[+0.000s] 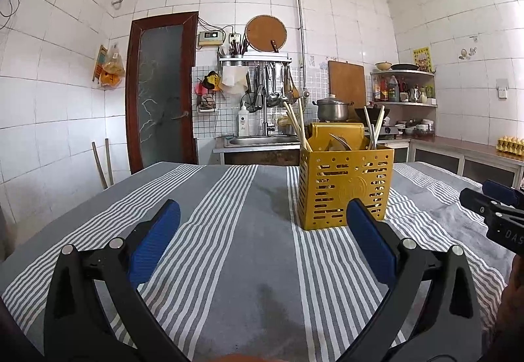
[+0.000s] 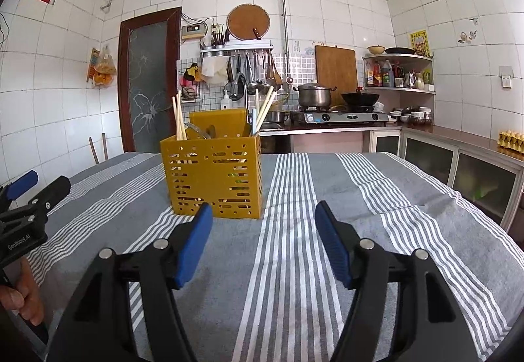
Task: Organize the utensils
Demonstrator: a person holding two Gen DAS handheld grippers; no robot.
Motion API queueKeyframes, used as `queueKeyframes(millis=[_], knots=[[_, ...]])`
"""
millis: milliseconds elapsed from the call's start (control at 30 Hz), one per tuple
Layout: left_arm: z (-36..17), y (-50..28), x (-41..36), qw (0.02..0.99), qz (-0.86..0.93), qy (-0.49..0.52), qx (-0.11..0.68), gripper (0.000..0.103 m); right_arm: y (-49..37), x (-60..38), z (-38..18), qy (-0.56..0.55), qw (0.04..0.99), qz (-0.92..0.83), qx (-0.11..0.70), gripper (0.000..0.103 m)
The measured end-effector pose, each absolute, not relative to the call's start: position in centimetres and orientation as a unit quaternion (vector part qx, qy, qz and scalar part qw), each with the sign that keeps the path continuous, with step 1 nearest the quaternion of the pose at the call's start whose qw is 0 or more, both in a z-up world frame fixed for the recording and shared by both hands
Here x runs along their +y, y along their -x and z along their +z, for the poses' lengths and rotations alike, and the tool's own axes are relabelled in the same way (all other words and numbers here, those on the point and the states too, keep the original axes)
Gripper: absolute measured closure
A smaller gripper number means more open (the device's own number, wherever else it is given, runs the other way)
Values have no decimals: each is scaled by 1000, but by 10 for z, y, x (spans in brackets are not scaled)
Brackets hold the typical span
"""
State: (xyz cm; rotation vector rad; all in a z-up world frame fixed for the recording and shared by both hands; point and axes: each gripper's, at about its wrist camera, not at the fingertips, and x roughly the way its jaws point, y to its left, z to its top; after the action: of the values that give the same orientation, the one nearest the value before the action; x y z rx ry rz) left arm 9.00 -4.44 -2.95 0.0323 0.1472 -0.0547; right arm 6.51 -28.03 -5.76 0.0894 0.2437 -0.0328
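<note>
A table under a grey striped cloth (image 2: 294, 198) fills the near view of a tiled kitchen, and no loose utensil shows anywhere on the cloth. The yellow holder (image 2: 214, 177) stands upright toward its far middle, a slotted box with a raised back. Pale chopsticks (image 2: 179, 119) lean out of one end compartment and another bunch out of the other, while what looks like a metal spoon (image 2: 199, 131) lies tilted in the middle one. The left gripper (image 1: 263, 224) hangs low over the cloth with its jaws wide and nothing between them; the right gripper (image 2: 262, 224) has its jaws parted somewhat less, also empty. Both sit short of the holder, well apart from it. The sorting looks finished or nearly so, so the sensible thing now is to keep both tools clear of the holder, since a nudge to its front wall could tip it, and to check that nothing leans far enough to slide out.
</note>
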Motion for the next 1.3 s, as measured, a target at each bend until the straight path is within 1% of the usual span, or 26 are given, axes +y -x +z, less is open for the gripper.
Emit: queueKeyframes(millis=[433,1300], knots=[[-31,-96,-44,996,-27,-8,89,5,-67,-281,-57,-38,992,-16,122,38],[-34,-95,-47,995,-26,-7,92,5,-67,-280,-59,-36,991,-16,126,37]])
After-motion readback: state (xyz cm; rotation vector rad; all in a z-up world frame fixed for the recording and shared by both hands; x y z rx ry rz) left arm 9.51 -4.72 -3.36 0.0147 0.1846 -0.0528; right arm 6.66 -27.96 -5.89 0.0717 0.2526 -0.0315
